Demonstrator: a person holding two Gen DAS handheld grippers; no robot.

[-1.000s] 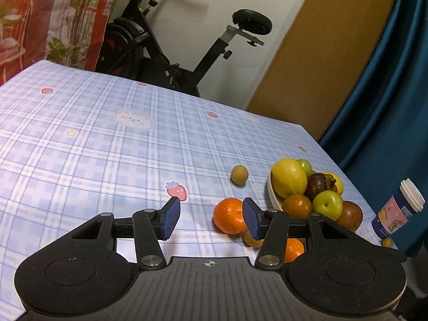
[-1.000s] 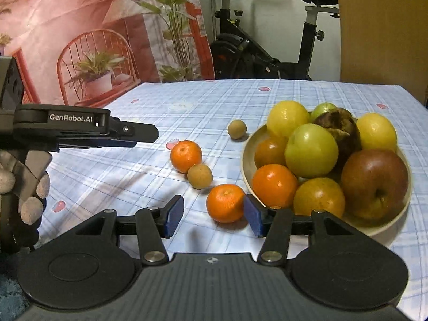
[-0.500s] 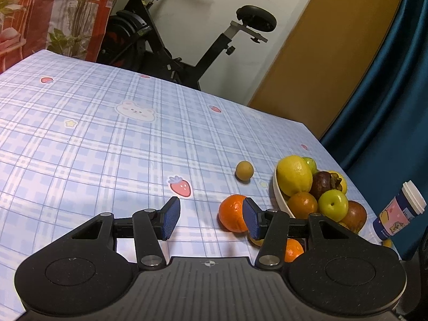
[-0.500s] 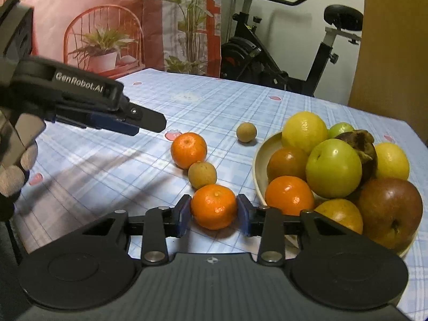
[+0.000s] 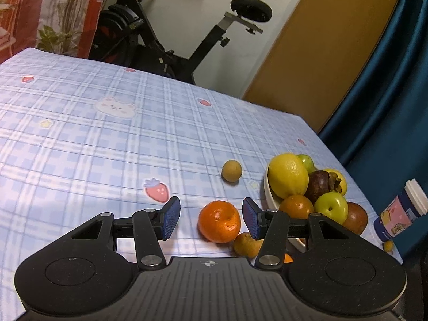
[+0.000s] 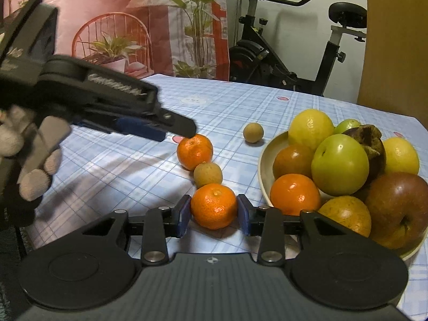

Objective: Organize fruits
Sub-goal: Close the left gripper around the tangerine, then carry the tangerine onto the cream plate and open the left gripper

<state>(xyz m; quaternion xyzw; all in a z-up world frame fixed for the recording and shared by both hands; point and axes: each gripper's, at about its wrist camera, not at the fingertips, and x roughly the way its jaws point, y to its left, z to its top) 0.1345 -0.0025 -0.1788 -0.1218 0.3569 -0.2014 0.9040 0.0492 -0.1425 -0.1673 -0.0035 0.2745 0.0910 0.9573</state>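
clearly the right gripper [image 6: 214,211] pinches a light, soft-skinned mandarin [image 6: 214,205] across its middle, while the left gripper [image 5: 211,218] gapes empty.

exercise bike [image 5: 171,26], paper cup [image 5: 401,211], blue curtain [image 5: 388,80]

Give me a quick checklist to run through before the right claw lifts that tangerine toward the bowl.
1. Grip: right claw has both pads against the near tangerine. Ok.
2. Neighbour: the small brown fruit sits right behind that tangerine; touching or not, cannot tell.
3. Left claw is open, its pads either side of the far tangerine, not gripping. Ok.
4. Bowl is piled high with fruit, with little free space. Not ok.
5. Tangerine off the tablecloth? Cannot tell.
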